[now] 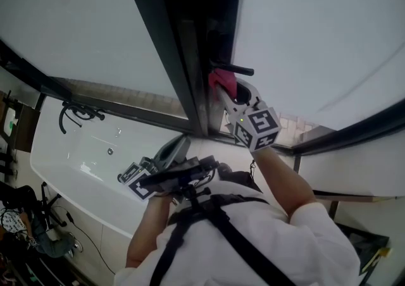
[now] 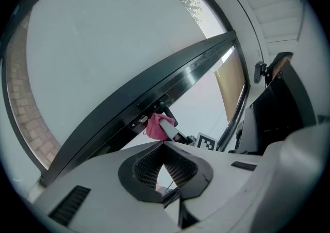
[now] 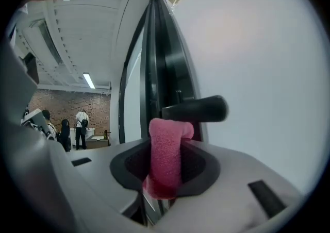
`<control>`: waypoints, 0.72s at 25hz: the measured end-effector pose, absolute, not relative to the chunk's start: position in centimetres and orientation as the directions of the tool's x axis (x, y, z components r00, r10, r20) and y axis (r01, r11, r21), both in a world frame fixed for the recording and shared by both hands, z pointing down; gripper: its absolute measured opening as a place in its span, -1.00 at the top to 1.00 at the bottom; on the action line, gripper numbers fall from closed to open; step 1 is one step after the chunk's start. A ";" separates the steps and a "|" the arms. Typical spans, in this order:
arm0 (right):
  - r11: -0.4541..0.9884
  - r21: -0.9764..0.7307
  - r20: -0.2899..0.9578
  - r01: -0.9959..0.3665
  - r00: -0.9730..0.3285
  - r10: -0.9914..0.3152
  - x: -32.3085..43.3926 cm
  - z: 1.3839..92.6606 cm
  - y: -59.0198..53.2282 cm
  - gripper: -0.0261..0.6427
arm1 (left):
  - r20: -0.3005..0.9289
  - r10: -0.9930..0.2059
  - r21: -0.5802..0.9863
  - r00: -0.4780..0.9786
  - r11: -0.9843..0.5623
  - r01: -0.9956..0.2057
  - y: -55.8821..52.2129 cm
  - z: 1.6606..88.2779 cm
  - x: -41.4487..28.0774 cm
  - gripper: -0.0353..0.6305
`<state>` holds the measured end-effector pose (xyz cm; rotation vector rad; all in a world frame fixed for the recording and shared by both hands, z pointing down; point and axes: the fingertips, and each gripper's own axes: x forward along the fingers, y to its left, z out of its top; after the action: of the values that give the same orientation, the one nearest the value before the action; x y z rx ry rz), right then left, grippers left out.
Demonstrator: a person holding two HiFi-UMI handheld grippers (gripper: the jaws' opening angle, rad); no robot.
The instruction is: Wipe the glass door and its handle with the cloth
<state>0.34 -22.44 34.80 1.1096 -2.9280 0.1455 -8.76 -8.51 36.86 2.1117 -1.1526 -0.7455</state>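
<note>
The pink terry cloth (image 3: 167, 142) is folded into a narrow upright wad and pinched between the jaws of the right gripper (image 3: 166, 169), whose pads press on it from both sides. Its free top end pokes out ahead of the jaws, likely so that fabric rather than plastic meets the door. That end sits just under the black lever handle (image 3: 198, 109), close enough to be rubbing it, though actual contact is hard to confirm. The handle juts sideways from the dark metal door frame (image 3: 157, 72). This looks like the handle part of the job, with the right arm stretched up to reach it. The bright glass pane (image 3: 258, 62) spreads beside the handle. The left gripper (image 2: 164, 147) hangs lower, well apart from the door. Its jaws are pressed together on nothing, probably held clear because one cloth needs only one gripper.
</note>
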 end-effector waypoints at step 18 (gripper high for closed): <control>0.775 -0.223 -0.009 -0.591 -0.794 -0.607 -1.3 33.5 -23.8 0.59 | -0.160 -0.893 0.746 0.421 -0.389 -0.540 -8.0 37.6 -9.8 0.92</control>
<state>-1.33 -23.82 33.50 1.0260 -3.0355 0.3386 -9.82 -7.97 37.62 2.0689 -1.2072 -0.7480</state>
